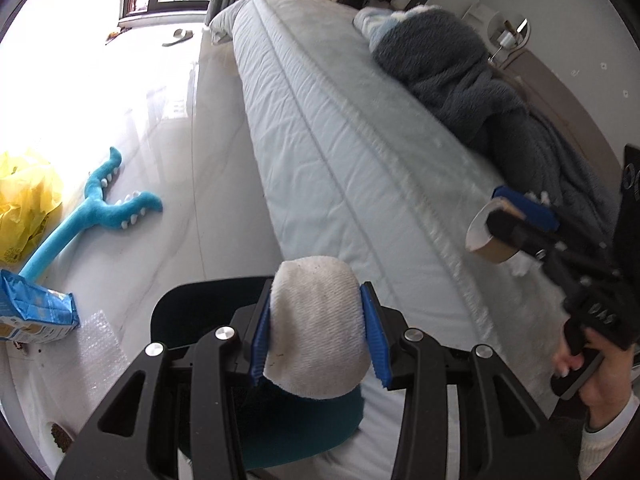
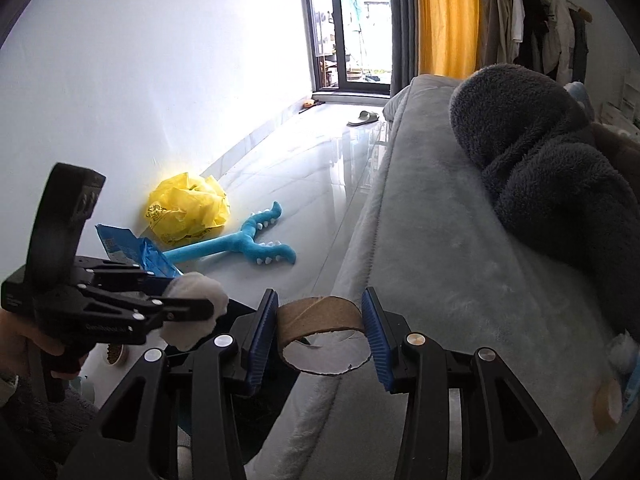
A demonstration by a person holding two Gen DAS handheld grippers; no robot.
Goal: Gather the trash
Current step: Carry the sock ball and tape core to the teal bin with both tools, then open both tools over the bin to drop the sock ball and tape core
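A long bed with a pale blue quilted cover fills the right of both views. A dark grey fleece blanket lies heaped on it. The glossy white tiled floor runs alongside to a dark-framed glass door. On the floor by the wall lie a crumpled yellow plastic bag, a blue forked plush toy with white teeth and a blue printed packet.

The left tool points steeply down over the bed edge. Its blue pads are closed on a white crumpled cloth wad. A dark teal container sits directly beneath.

The right tool, held by a hand in a white sleeve, slopes down above the bed edge. Its pads clamp a flattened brown cardboard tube, and the jaws are closing slightly.
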